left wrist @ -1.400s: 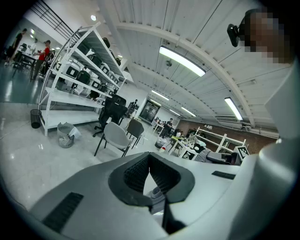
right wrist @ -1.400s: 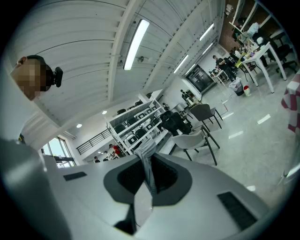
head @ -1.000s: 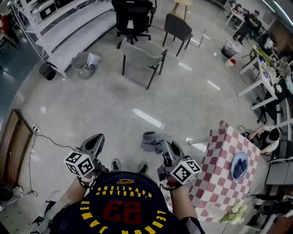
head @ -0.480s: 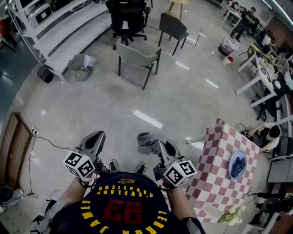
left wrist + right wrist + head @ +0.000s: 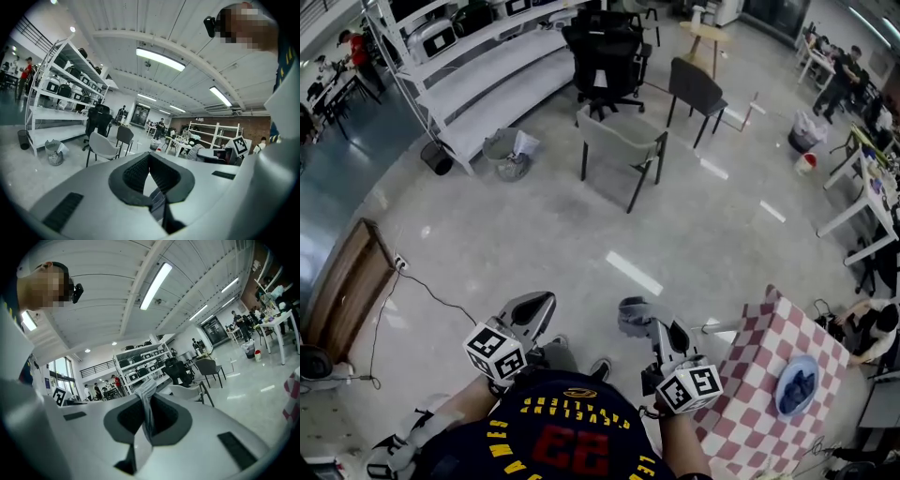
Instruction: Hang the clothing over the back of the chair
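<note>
A grey piece of clothing point(image 5: 633, 314) hangs bunched from my right gripper point(image 5: 654, 328), which is shut on it just above the floor in front of the person's feet. In the right gripper view the cloth point(image 5: 146, 397) sticks up between the closed jaws. My left gripper point(image 5: 540, 300) is beside it, level with it, jaws together and nothing held; its tips point(image 5: 149, 157) meet in the left gripper view. The light grey chair point(image 5: 619, 150) stands some way ahead, its back towards me, also seen in the left gripper view as the chair point(image 5: 101, 146).
Behind the grey chair stand a black office chair point(image 5: 605, 52) and a dark chair point(image 5: 694, 84). A bin point(image 5: 506, 155) and white shelving point(image 5: 487, 75) are at the left. A red-checked table point(image 5: 769, 375) is close on the right. A cable point(image 5: 431, 291) runs across the floor at the left.
The head view has shifted: the grey chair now sits lower and further right in it, and both grippers sit lower. The right gripper still holds the clothing.
</note>
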Tool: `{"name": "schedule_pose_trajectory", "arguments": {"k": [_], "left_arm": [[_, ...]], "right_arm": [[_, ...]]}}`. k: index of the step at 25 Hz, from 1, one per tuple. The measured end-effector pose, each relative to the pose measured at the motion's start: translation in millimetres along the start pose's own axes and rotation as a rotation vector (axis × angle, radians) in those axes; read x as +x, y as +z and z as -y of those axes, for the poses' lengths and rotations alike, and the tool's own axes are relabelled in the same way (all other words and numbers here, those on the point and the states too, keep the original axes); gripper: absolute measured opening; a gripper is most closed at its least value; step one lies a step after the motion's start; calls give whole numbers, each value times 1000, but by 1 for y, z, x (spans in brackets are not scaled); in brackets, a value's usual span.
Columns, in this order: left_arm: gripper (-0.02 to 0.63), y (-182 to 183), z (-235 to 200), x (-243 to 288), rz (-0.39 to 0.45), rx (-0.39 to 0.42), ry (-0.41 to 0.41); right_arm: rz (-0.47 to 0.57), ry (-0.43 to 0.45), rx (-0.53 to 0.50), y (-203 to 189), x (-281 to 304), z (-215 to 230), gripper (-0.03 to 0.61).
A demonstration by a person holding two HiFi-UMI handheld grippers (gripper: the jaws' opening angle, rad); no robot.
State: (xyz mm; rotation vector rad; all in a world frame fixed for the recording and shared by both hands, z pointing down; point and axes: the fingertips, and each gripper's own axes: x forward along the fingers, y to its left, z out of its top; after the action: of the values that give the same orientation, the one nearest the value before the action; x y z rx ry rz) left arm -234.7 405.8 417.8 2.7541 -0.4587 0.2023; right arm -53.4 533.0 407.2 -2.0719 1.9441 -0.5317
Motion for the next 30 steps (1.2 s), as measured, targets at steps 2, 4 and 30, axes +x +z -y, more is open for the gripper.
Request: {"name": "schedule_pose_trajectory", "arguments": {"k": [2, 4, 30], "left_arm": [[3, -2, 4, 2, -21, 29, 2], [3, -2, 2, 6, -37, 46, 3], [3, 76, -185, 198, -79, -49, -192]], "right_arm": [[-9, -10, 12, -2, -1, 6, 21], [-15, -23, 26, -4, 2, 12, 21], [-25, -195, 15, 48, 234, 65, 21]]}}
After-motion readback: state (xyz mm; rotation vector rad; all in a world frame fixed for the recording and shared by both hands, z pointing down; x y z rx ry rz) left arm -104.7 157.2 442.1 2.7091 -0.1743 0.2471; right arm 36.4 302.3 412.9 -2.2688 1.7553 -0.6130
